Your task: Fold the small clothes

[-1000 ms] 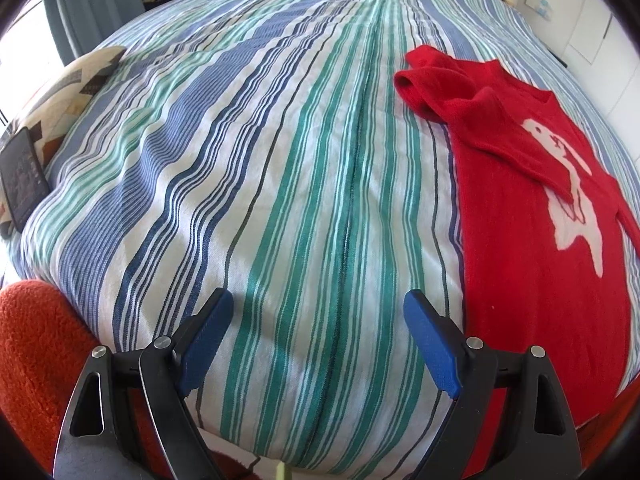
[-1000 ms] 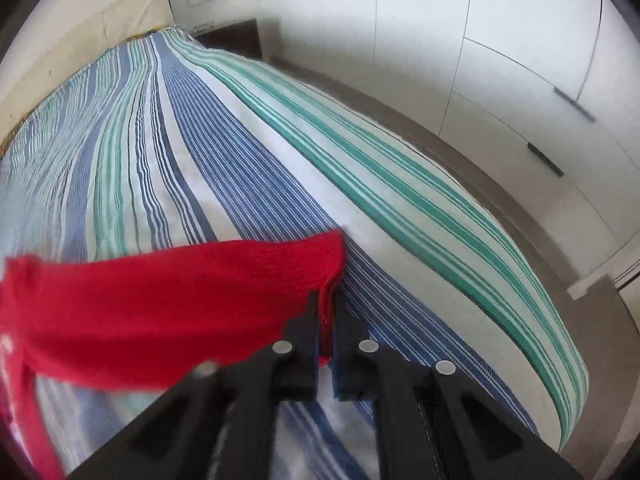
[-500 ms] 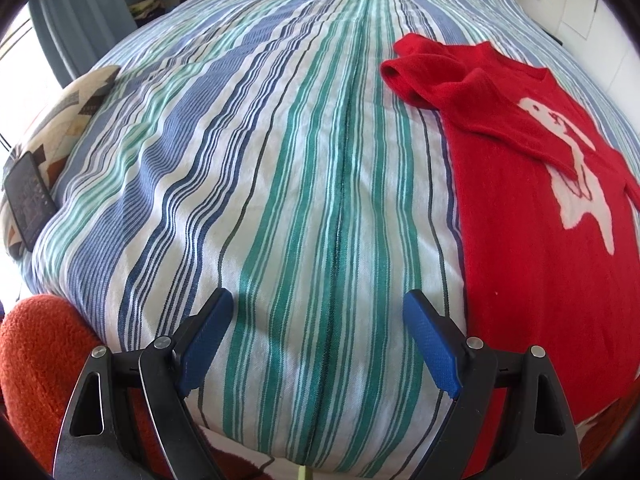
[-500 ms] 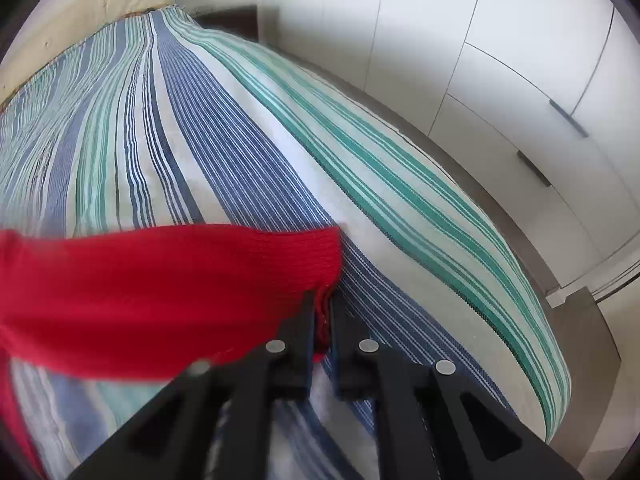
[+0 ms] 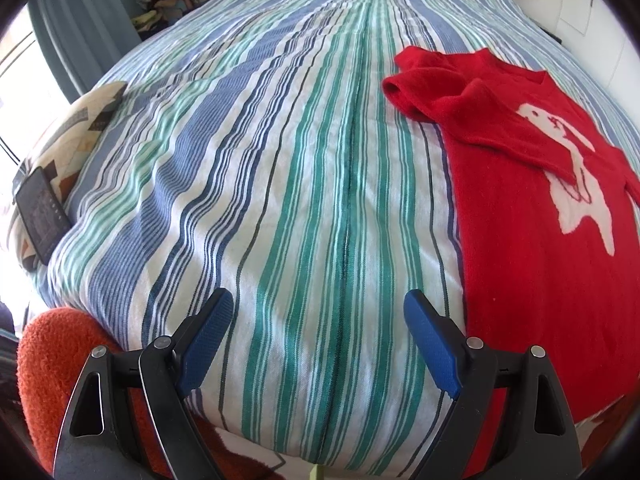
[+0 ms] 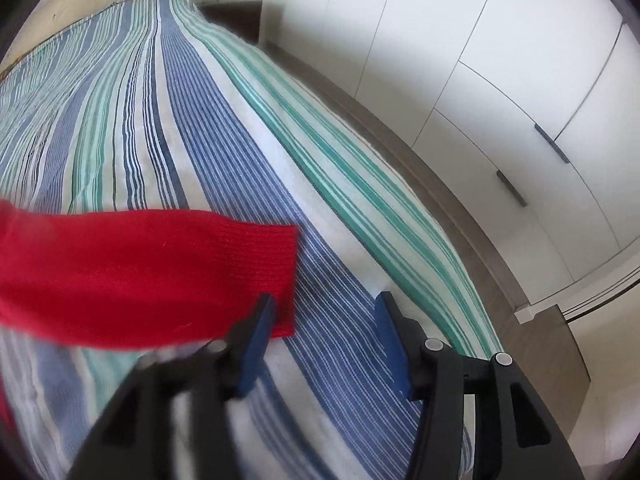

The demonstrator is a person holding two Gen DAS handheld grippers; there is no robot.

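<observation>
Both spread wide and empty: left tool near the red sweater on the bed, right tool beside its cuff.

— What carries everything here?

— A bed with a cover striped in blue, green and white, a seam running down its middle from near to far.

— And what lies on it?

— A red sweater with a white animal figure, spread flat on the right side. One sleeve is folded across its far end; the right wrist view shows the other sleeve stretched out over the stripes.

— Anything on the left?

— A patterned pillow at the left edge, with a dark flat device resting against it.
</observation>
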